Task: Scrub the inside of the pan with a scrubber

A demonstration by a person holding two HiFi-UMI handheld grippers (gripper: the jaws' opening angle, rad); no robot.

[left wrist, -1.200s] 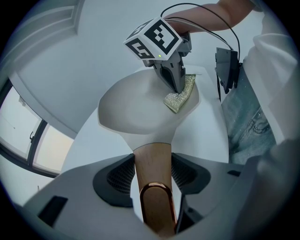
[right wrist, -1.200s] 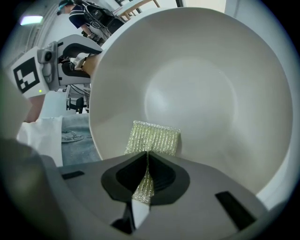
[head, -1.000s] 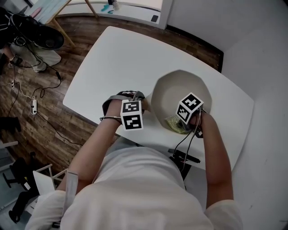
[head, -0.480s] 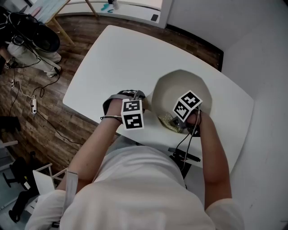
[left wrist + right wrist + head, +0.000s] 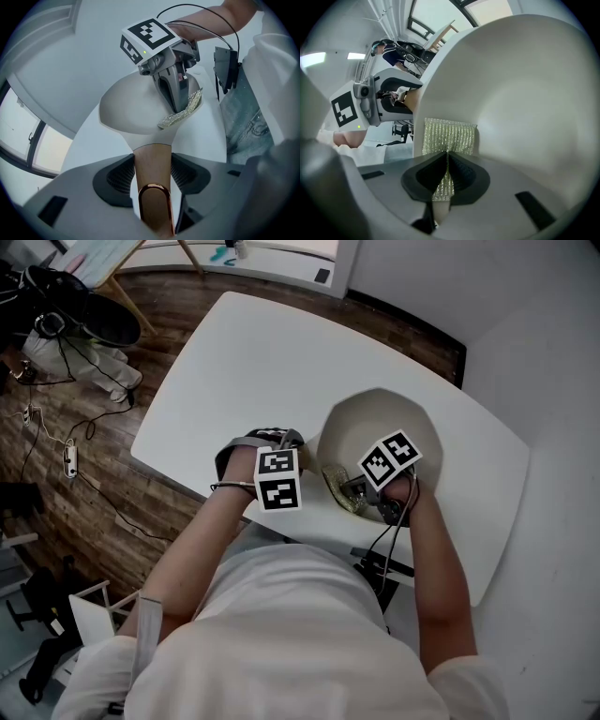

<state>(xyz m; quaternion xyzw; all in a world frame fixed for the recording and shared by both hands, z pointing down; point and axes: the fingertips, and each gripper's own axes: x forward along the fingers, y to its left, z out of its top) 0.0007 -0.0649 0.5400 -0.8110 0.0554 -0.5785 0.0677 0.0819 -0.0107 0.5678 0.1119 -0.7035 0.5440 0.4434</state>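
Pan (image 5: 380, 427), pale, stiff and likely weighty, sits by the near edge of the white table (image 5: 234, 371). Its tan handle (image 5: 152, 154) is the sound hold, and the left gripper (image 5: 151, 174) clamps it. The soft glittery mesh scrubber (image 5: 450, 136), pinched in the right gripper (image 5: 446, 168), presses the near inner wall. The slick bowl offers sweeping room; table margin nearby is slim.
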